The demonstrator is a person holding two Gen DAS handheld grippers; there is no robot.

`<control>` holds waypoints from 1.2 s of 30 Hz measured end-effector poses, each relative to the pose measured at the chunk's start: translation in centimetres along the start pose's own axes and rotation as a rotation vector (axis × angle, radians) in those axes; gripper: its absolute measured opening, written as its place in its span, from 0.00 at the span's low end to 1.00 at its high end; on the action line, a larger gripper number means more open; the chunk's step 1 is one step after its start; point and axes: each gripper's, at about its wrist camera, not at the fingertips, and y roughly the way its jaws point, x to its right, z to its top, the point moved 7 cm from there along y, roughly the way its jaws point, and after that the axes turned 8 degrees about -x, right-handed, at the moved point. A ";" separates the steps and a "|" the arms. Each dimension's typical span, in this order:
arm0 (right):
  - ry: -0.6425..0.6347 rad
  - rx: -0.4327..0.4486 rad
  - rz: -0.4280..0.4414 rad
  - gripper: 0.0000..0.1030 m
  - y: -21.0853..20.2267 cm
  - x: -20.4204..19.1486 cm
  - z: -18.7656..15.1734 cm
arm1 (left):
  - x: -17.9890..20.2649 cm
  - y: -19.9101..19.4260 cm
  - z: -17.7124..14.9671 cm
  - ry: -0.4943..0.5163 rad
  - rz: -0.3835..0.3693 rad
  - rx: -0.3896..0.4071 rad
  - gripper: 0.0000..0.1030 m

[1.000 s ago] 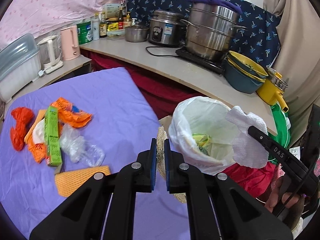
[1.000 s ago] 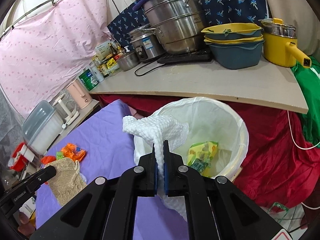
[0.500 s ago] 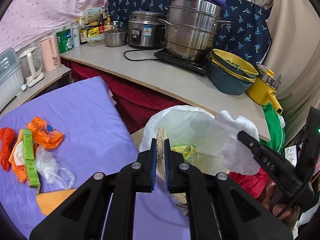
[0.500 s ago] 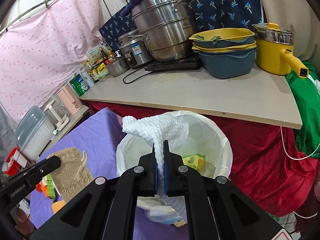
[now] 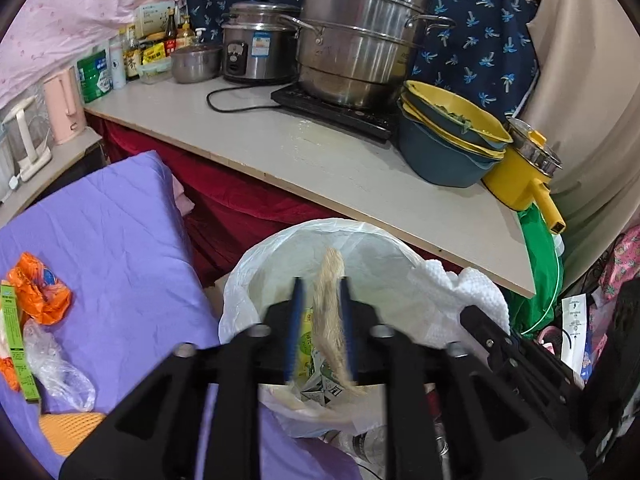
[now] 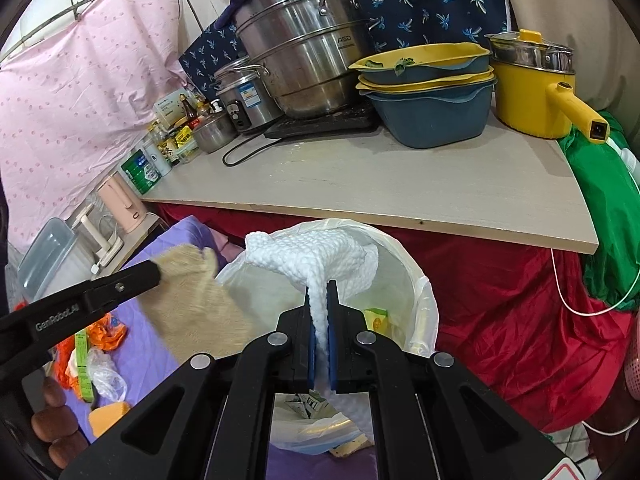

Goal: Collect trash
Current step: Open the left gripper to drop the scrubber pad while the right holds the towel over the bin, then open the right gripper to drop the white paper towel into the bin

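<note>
Bin (image 5: 240,300) with white liner sits dead centre under both your grippers, tucked against the red cloth (image 6: 500,300) hanging below the counter (image 5: 320,168).

Your left gripper (image 5: 320,312) is over the bin mouth with its jaws spread; the tan loofah pad (image 5: 330,320) hangs blurred in the gap, and I can't tell whether either finger touches it. In the right wrist view the same pad (image 6: 196,304) shows at 9 o'clock, smeared, at the tip of your left gripper (image 6: 152,276).

Your right gripper (image 6: 320,304) is pinching the white paper towel (image 6: 312,256); the towel bunches out past the fingertips toward 12 o'clock, above the bin's (image 6: 420,292) rim. In the left wrist view that towel (image 5: 460,292) sits at 3 o'clock, just beside the liner edge.

Inside the bin: green-yellow wrapper (image 6: 376,316) and a folded printed carton (image 5: 320,388).

Uncollected trash on the purple sheet (image 5: 112,232), at 9 o'clock from the bin in the left wrist view:
- orange wrapper (image 5: 38,292)
- green box (image 5: 16,340), at the frame edge
- clear plastic bag (image 5: 56,364)
- orange mesh sponge (image 5: 68,432), toward 8 o'clock

Counter at 12 o'clock carries the steel steamer pot (image 5: 360,36), rice cooker (image 5: 256,52), stacked blue-yellow basins (image 5: 444,144) and yellow pot (image 5: 520,176).
</note>
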 end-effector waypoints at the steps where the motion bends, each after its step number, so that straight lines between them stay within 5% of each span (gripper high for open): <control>1: -0.001 -0.002 -0.001 0.05 0.1 0.0 0.0 | -0.2 0.2 0.1 -0.007 0.003 0.010 0.39; 18: -0.052 0.010 0.015 0.09 2.0 -3.1 2.1 | -6.0 -1.8 -0.5 -0.081 0.108 0.064 0.55; 21: -0.046 0.018 0.001 0.16 2.2 -3.0 2.3 | -7.0 -2.3 -1.1 -0.089 0.126 0.069 0.56; 24: -0.025 0.032 -0.010 0.38 2.3 -2.7 2.5 | -7.8 -2.7 -1.6 -0.102 0.127 0.069 0.56; 36: -0.052 0.050 0.003 0.46 0.1 -4.6 1.4 | -9.2 -4.8 -3.6 -0.107 0.162 0.094 0.64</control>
